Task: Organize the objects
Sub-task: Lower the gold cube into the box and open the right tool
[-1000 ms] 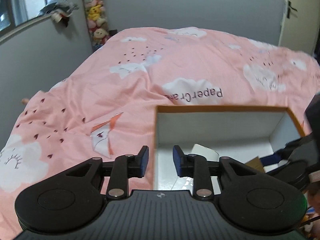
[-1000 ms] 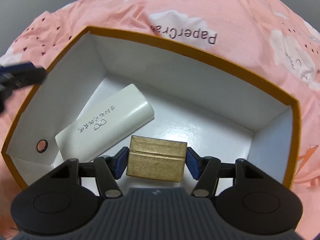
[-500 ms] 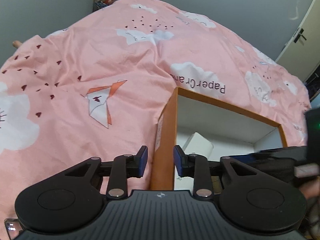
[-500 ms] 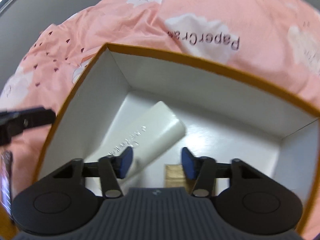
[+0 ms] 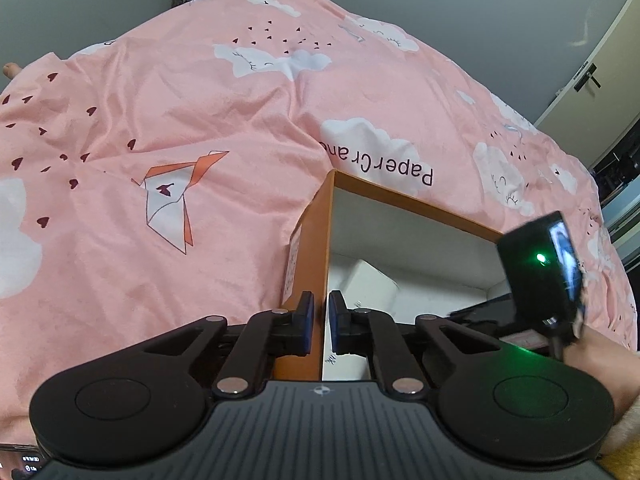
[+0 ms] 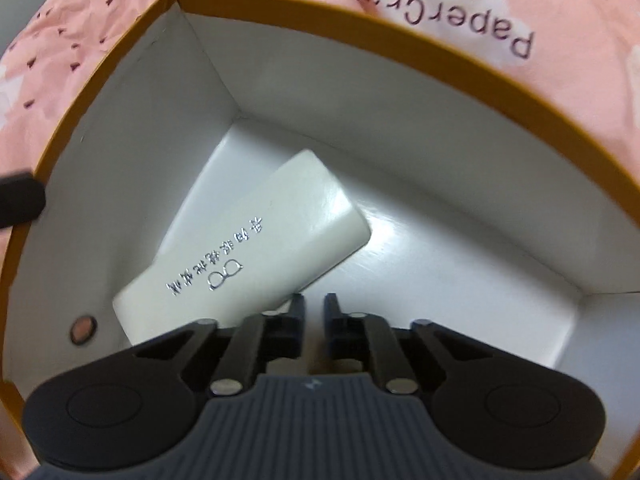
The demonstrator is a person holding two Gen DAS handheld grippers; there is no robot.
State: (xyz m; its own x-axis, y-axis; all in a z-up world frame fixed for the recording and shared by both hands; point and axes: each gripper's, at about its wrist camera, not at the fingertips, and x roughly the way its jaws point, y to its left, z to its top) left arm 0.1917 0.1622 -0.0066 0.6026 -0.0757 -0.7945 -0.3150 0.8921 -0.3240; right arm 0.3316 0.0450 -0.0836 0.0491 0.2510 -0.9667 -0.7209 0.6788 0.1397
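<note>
An orange box with a white inside lies open on the bed. My left gripper is shut on the box's left wall, one finger outside and one inside. A white glasses case with silver print lies slanted on the box floor; its end also shows in the left wrist view. My right gripper hangs inside the box just past the case, jaws nearly together and holding nothing. The gold block is hidden under the right gripper's body.
The box sits on a pink bedspread with clouds and "PaperCrane" print. The right gripper's camera and the hand holding it show at the right of the left wrist view. A door stands far right.
My right gripper let go of the gold block on the box floor, then drew its jaws nearly together. My left gripper moved over the box's left wall and closed on it.
</note>
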